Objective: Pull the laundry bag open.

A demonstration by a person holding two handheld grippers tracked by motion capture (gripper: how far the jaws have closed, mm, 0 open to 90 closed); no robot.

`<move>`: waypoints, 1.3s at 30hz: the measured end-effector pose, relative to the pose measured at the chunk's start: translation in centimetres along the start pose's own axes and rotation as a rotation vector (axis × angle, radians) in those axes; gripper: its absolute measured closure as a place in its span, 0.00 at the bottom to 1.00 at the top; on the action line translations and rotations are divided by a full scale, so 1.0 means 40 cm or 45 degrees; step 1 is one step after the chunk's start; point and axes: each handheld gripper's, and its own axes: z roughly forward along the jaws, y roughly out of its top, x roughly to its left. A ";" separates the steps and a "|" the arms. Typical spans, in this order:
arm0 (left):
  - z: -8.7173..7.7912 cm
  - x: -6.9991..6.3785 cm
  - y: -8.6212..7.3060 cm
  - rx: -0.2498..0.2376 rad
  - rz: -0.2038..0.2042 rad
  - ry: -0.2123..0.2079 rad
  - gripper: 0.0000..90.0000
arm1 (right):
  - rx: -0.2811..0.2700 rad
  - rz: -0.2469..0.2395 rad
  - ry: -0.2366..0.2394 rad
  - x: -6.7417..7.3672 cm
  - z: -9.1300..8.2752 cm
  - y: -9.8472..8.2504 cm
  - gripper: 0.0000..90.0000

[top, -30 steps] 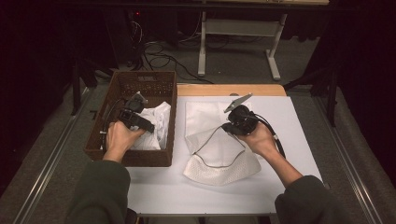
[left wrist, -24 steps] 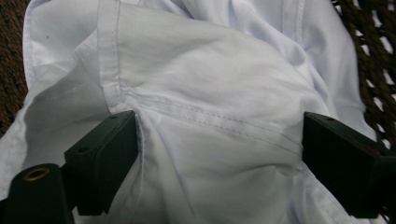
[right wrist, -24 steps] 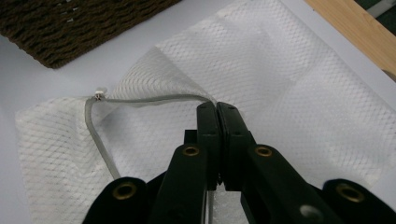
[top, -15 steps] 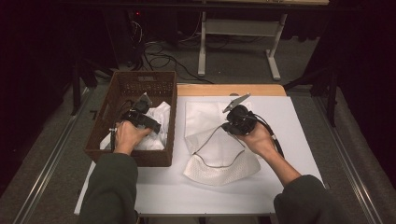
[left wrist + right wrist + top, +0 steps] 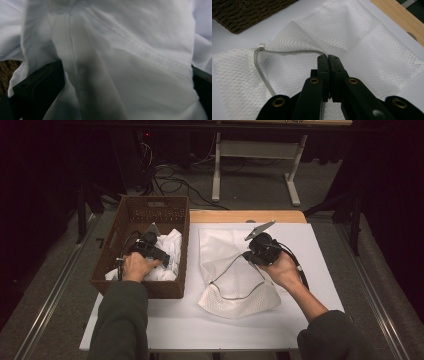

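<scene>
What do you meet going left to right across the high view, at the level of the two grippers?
Wicker basket → left gripper on the white cloth in the basket → white mesh laundry bag lying on the table → right gripper, shut on the bag's opening.

Left gripper: now lower in the brown woven wicker basket than a second ago, hand drawn nearer the basket's near wall | Contact: jaws stand wide on either side of the crumpled white cloth, which now bulges between them
</scene>
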 end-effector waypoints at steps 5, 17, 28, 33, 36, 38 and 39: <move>0.021 0.002 -0.004 0.064 -0.010 -0.062 0.00 | 0.002 -0.029 -0.011 0.008 0.003 0.003 0.99; 0.032 -0.010 -0.011 0.047 0.003 -0.061 0.00 | 0.029 -0.047 -0.018 0.016 0.023 0.010 0.99; 0.022 -0.026 -0.007 0.057 0.022 -0.039 0.18 | 0.014 -0.037 -0.013 0.015 0.023 0.006 0.99; 0.012 -0.034 -0.007 0.055 0.020 -0.035 0.30 | 0.012 -0.033 -0.010 0.017 0.023 0.005 0.99; 0.007 -0.035 -0.008 0.050 0.019 -0.030 0.38 | 0.011 -0.049 -0.009 0.019 0.027 0.005 0.99; 0.003 -0.033 -0.006 0.060 0.031 -0.035 0.45 | 0.015 -0.042 -0.007 0.019 0.029 0.005 0.99; 0.002 -0.030 -0.004 0.064 0.034 -0.039 0.50 | 0.015 -0.041 -0.006 0.019 0.029 0.004 0.99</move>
